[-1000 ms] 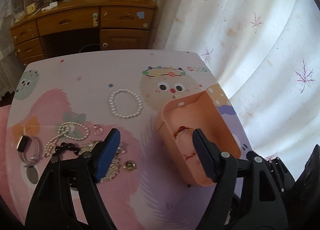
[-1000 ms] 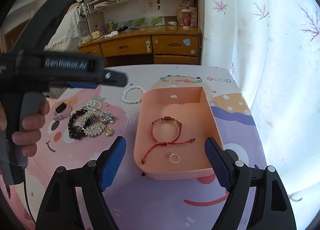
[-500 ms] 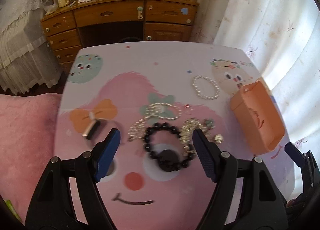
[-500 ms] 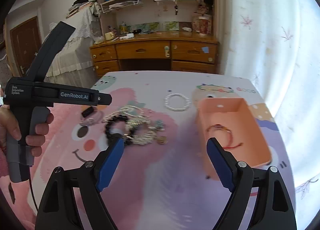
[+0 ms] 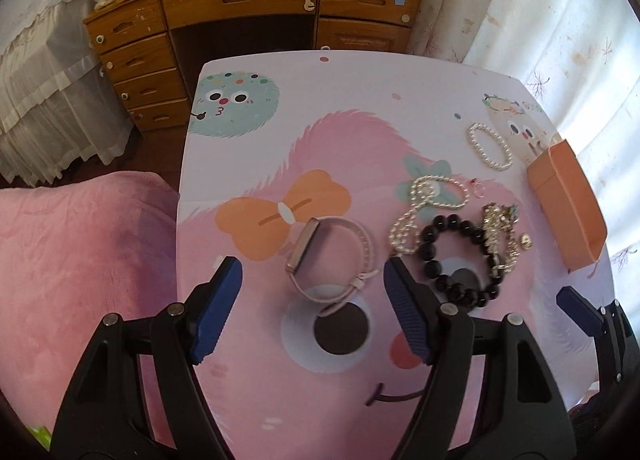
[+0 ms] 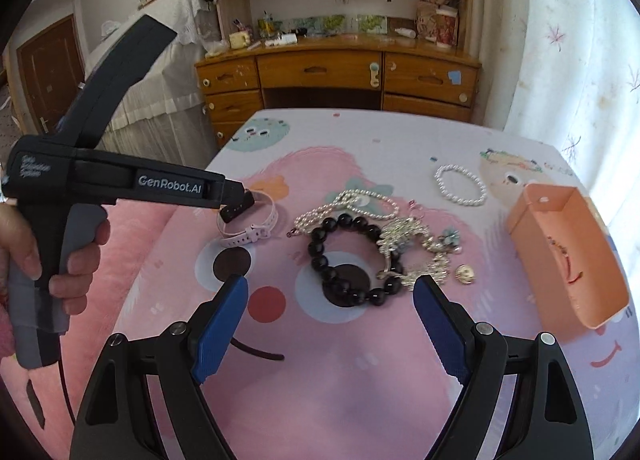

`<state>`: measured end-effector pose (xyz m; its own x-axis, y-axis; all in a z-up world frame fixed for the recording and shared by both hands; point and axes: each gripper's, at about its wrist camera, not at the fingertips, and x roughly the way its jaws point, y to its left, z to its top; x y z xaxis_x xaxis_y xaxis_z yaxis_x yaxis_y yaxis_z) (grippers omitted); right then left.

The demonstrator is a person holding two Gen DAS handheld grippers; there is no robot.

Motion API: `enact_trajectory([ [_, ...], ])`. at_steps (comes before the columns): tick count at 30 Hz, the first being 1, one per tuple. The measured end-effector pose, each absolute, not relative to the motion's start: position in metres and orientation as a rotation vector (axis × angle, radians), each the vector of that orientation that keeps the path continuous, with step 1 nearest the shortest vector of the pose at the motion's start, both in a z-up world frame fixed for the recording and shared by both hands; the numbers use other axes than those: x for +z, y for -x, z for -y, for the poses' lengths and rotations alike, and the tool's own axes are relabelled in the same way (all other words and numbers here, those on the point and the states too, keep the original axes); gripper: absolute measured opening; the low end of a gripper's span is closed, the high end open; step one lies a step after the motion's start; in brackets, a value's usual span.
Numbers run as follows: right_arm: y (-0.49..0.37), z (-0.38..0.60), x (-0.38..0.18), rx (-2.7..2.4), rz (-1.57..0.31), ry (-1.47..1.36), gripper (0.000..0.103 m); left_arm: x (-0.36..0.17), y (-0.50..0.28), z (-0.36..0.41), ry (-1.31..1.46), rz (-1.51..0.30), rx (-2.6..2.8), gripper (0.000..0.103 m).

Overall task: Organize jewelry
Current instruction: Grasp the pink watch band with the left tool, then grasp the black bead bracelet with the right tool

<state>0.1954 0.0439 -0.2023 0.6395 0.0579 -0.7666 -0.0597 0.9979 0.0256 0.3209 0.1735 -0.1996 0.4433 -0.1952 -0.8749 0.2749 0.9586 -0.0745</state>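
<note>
Done: peach box (image 6: 568, 256) at the table's right edge holds a red cord bracelet (image 6: 566, 256).
Left: watch (image 5: 328, 256), black bead bracelet (image 6: 348, 260), pearl strands (image 5: 432, 200), pearl ring (image 6: 460, 185) lie mid-table.
Left gripper (image 5: 310, 292): fingers wide, empty, above the watch.
Right gripper (image 6: 330, 310): wide, empty.

Bright curtain-filtered daylight from the right, heavy fisheye edge distortion.

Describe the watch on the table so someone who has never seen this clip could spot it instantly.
Find the orange bow printed on the pink table cover. Just right of it lies the watch, between the left gripper fingers in that view. Its flat rectangular face and smooth pale pink strap set it apart from the beaded bracelets further right.
</note>
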Motion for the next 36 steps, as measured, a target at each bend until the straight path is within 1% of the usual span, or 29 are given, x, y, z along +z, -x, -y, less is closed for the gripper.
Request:
enact_trajectory([
  [4, -0.220, -0.055, -0.224, 0.043, -0.907, -0.013, 0.084, -0.215, -0.330, -0.171, -0.095, -1.055, -0.337, 0.057],
  [8, -0.238, -0.065, -0.242, 0.013, -0.926, 0.028, 0.073, -0.233, -0.340, -0.170, -0.094, -1.062, -0.375, 0.046],
  [9, -0.243, -0.067, -0.246, 0.008, -0.937, 0.043, 0.067, -0.237, -0.343, -0.169, -0.097, -1.063, -0.380, 0.045],
  [11, -0.250, -0.067, -0.254, -0.007, -0.954, 0.069, 0.060, -0.243, -0.346, -0.168, -0.107, -1.061, -0.381, 0.045],
  [12, -0.254, -0.068, -0.258, -0.016, -0.961, 0.080, 0.059, -0.246, -0.347, -0.168, -0.108, -1.051, -0.379, 0.045],
  [16, -0.262, -0.070, -0.268, -0.037, -0.976, 0.090, 0.059, -0.255, -0.350, -0.170, -0.092, -1.027, -0.414, 0.045],
  [17, -0.264, -0.070, -0.269, -0.039, -0.981, 0.089, 0.058, -0.256, -0.350, -0.170, -0.094, -1.023, -0.420, 0.043],
  [18, -0.267, -0.070, -0.272, -0.040, -0.987, 0.089, 0.055, -0.259, -0.352, -0.170, -0.093, -1.018, -0.425, 0.040],
  [19, -0.270, -0.070, -0.274, -0.043, -0.993, 0.090, 0.053, -0.260, -0.353, -0.169, -0.092, -1.019, -0.428, 0.033],
  [20, -0.272, -0.069, -0.275, -0.047, -0.997, 0.093, 0.050, -0.262, -0.353, -0.169, -0.092, -1.019, -0.428, 0.028],
  [21, -0.274, -0.068, -0.276, -0.052, -1.001, 0.097, 0.046, -0.261, -0.354, -0.169, -0.093, -1.008, -0.425, 0.026],
  [22, -0.277, -0.067, -0.277, -0.054, -1.006, 0.100, 0.043, -0.262, -0.355, -0.169, -0.087, -1.010, -0.432, 0.020],
  [23, -0.279, -0.066, -0.278, -0.050, -1.010, 0.093, 0.036, -0.262, -0.355, -0.170, -0.080, -1.011, -0.436, 0.018],
  [24, -0.281, -0.065, -0.278, -0.038, -1.016, 0.077, 0.032, -0.262, -0.355, -0.170, -0.071, -1.009, -0.438, 0.015],
  [25, -0.283, -0.064, -0.278, -0.027, -1.023, 0.058, 0.031, -0.262, -0.356, -0.171, -0.059, -1.015, -0.445, 0.012],
  [28, -0.288, -0.061, -0.278, -0.024, -1.029, 0.042, 0.023, -0.262, -0.356, -0.173, -0.031, -1.020, -0.470, 0.010],
  [31, -0.287, -0.056, -0.277, -0.008, -1.027, 0.000, 0.021, -0.261, -0.351, -0.176, -0.032, -1.010, -0.457, 0.007],
  [32, -0.287, -0.053, -0.276, 0.001, -1.028, -0.029, 0.017, -0.261, -0.348, -0.177, -0.030, -1.005, -0.448, 0.007],
  [33, -0.285, -0.050, -0.276, 0.011, -1.030, -0.056, 0.014, -0.260, -0.345, -0.180, -0.026, -1.000, -0.429, 0.007],
  [36, -0.281, -0.041, -0.274, 0.046, -1.048, -0.124, 0.014, -0.259, -0.334, -0.187, -0.007, -1.008, -0.405, 0.007],
])
